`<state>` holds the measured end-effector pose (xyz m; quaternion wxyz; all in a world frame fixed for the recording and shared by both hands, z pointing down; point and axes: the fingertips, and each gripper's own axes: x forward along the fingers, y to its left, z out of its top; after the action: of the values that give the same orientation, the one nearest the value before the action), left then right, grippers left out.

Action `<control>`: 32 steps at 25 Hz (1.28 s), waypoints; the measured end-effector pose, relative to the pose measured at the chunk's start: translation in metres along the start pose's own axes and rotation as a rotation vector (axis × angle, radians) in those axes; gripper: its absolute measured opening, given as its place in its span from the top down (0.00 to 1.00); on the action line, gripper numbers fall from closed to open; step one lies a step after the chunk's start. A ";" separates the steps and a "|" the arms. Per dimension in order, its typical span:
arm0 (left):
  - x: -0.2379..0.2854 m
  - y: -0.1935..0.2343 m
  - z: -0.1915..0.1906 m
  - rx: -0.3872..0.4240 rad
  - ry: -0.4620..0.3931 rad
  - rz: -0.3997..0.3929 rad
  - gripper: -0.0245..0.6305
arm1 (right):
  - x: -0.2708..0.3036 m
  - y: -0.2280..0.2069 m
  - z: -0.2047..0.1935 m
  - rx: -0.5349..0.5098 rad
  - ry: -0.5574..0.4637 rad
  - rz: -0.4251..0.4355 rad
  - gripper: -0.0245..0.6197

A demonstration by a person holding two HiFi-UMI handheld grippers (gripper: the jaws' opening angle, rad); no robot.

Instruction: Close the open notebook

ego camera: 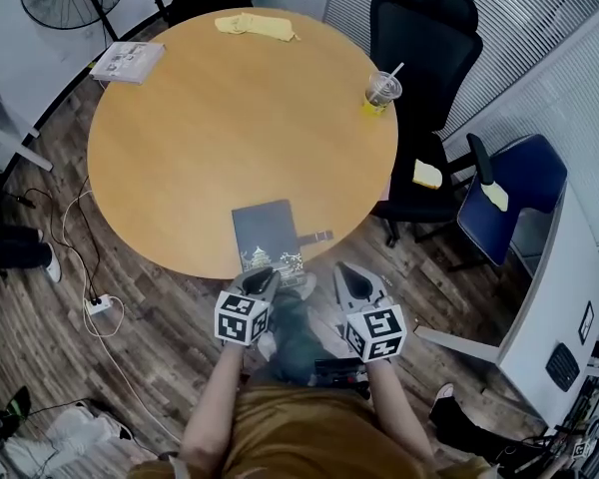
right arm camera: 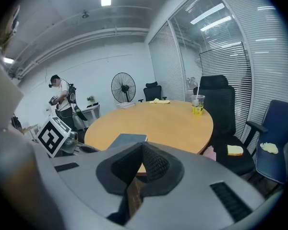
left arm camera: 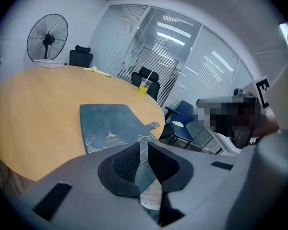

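Notebook (ego camera: 265, 233): item under the task; entry runs from the tools outward.

Left gripper (ego camera: 263, 279): jaws drawn almost together with only a thin slit between them, nothing held. It hangs just off the near edge of the table (ego camera: 180, 148), its tips close to the notebook's near edge; contact cannot be told.

Right gripper (ego camera: 349, 277): jaws closed, empty. It is off the table, just beside the left one and clear of the notebook.

Notebook, position: flat at the near edge of the table, its near end about level with the rim. The dark cover faces up and no pages show. A strap (ego camera: 316, 237) sticks out flat from its right side.

Step in hand, judged: the cover already lies down, so the closing itself looks done.

Next move, judged: little is called for beyond checking that the cover sits flat and perhaps pushing the book in from the rim. The loose strap may want tucking.

Elsewhere: a cup (ego camera: 382, 92) at the far right edge, well apart.
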<state>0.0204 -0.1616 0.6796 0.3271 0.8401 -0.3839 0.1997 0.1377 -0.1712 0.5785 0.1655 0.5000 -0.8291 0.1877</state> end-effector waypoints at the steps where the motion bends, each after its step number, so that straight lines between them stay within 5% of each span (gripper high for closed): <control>1: 0.000 0.000 -0.001 -0.003 0.001 0.002 0.88 | 0.002 0.001 0.000 0.000 0.003 0.003 0.95; 14: -0.009 0.003 0.011 -0.015 -0.041 0.012 0.88 | 0.004 0.011 0.013 -0.013 -0.024 0.018 0.95; 32: -0.130 -0.012 0.093 0.030 -0.402 0.104 0.85 | -0.033 0.076 0.040 -0.087 -0.139 0.065 0.95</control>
<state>-0.0435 -0.1541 0.5330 0.2205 0.8469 -0.4812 0.0506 0.0808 -0.1324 0.5169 0.1228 0.4772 -0.8616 0.1214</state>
